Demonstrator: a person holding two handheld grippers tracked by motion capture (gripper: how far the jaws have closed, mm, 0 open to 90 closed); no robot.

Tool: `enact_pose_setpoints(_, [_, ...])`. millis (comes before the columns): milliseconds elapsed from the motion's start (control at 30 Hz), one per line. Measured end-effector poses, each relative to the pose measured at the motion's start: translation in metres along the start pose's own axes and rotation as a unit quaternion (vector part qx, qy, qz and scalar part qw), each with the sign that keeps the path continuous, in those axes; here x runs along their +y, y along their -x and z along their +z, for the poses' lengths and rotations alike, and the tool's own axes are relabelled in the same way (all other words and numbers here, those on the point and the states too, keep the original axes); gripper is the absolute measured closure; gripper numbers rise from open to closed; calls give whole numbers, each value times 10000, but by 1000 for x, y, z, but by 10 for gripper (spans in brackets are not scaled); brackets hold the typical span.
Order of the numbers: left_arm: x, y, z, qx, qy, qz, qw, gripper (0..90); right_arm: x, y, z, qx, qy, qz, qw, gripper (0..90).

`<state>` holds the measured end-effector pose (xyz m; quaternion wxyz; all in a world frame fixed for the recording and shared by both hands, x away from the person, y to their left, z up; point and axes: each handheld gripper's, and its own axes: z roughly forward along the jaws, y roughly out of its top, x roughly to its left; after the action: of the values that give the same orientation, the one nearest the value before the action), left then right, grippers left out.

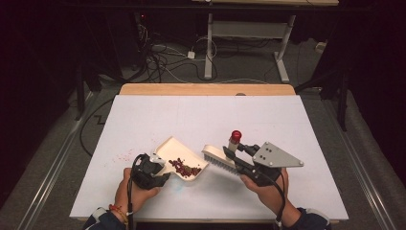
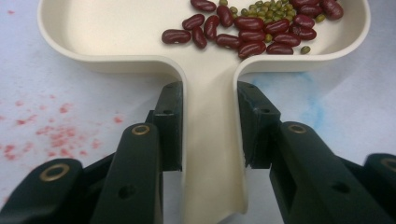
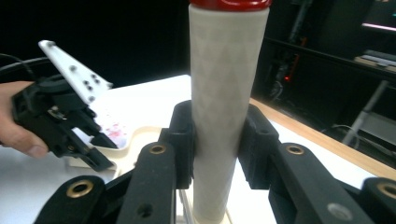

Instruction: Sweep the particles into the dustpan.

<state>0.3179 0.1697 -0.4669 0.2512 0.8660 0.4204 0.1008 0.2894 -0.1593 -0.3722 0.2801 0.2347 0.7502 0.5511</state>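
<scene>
A cream dustpan (image 1: 178, 154) lies on the white table (image 1: 143, 120), a shallow plastic tray with a smooth raised rim, rounded corners and a flat, narrow handle. In it sits a small heap of beans (image 1: 184, 167): glossy, dark red kidney-shaped ones, with a cluster of tiny round green ones (image 2: 263, 10) among them. In the high view the heap lies toward the pan's right end, near the brush.

The left gripper (image 1: 160, 171) pinches the pan's handle, its black jaws pressed against both sides of the cream strip; the left gripper view shows the pads flat on the handle's edges. The pan rests low on the table, just left of centre near the front edge.

The right gripper (image 1: 230, 154) clamps the brush (image 1: 218, 157) by its handle, a pale round cylinder with a faint diamond pattern on its surface and a red cap on top. The brush's cream head, with a row of pale bristles below, points toward the pan and stands just beside its right rim; whether it touches I cannot tell.

The table is matt white with a wooden strip at its far edge. Faint red specks (image 1: 125, 154) mark it left of the pan, and a pale blue smudge (image 2: 314, 100) lies near the handle.
</scene>
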Motion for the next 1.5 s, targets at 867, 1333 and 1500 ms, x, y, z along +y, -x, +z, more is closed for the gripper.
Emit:
enact_pose_setpoints(867, [-15,-55,-8,751,340,-1042,9911,638,-18,89,-61,268,-555,602,9963,701])
enact_pose_setpoints(1333, [-2,-74,5,950,374,-1544,9827,638,-23,100,-72,574,-1115,504,9908,701])
enact_pose_setpoints(1500, [8,-80,12,1050,404,-1712,9788,637,-25,100,-67,674,-1206,474,9893,700])
